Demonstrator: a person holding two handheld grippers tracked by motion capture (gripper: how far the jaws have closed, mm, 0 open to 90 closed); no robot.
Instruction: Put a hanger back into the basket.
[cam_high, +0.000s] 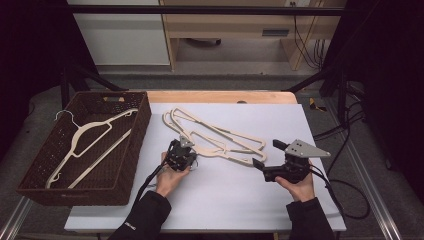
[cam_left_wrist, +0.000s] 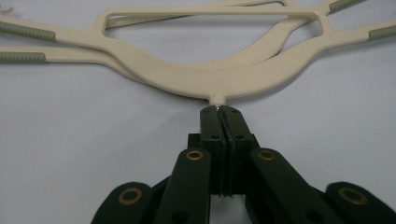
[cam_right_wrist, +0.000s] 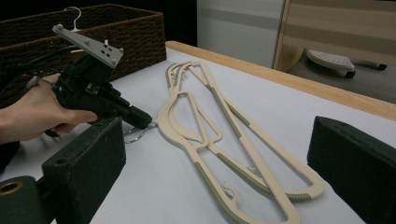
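Cream hangers (cam_high: 215, 136) stacked on white mat, right of wicker basket (cam_high: 127, 165). Left gripper (cam_left_wrist: 219, 112) clamped on top hanger's wire hook, seemingly. Right gripper (cam_right_wrist: 219, 154) apart, idle. Lift slowly, peel clear of lower hanger.

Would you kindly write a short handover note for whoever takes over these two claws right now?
Left claw: shut on the metal hook of the top hanger on the white table.
Right claw: open, holding nothing, resting beside the stacked hangers near their far ends.
Things: two cream hangers lie stacked in the middle of the table; one hanger already lies in the brown wicker basket at the left.
Done: one hanger binned, the next gripped by its hook.
Left: probably lift the gripped hanger into the basket, then the last one.
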